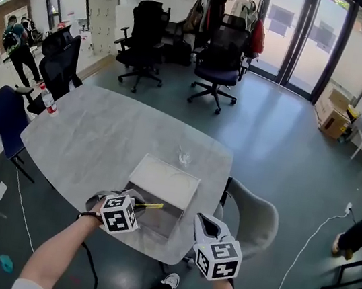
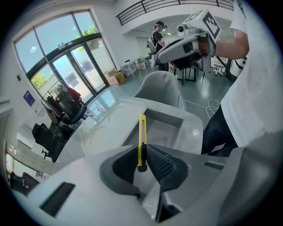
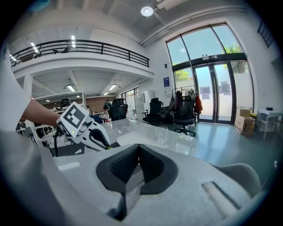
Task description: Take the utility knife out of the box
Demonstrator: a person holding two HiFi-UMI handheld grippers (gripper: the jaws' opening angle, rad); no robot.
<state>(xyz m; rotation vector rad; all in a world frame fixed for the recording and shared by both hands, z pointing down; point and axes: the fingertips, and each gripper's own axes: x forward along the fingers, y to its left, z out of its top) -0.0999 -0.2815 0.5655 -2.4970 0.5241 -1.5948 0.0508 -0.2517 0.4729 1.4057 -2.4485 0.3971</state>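
Observation:
In the head view my left gripper (image 1: pixel 135 202) is shut on a slim yellow utility knife (image 1: pixel 151 206), held just above the near left corner of the open box (image 1: pixel 163 224). The box's white lid (image 1: pixel 163 181) lies against its far side. In the left gripper view the utility knife (image 2: pixel 142 137) stands pinched by its lower end between the pads, its tip pointing out over the open box (image 2: pixel 164 129) below. My right gripper (image 1: pixel 205 223) hovers by the box's near right corner, shut with nothing in it; its pads (image 3: pixel 128 164) meet.
A clear drinking glass (image 1: pixel 184 156) stands on the grey marble table (image 1: pixel 100 138) behind the lid. A water bottle (image 1: pixel 49 102) is at the table's far left edge. A grey chair (image 1: pixel 254 217) sits close on the right, and office chairs (image 1: pixel 217 68) stand beyond.

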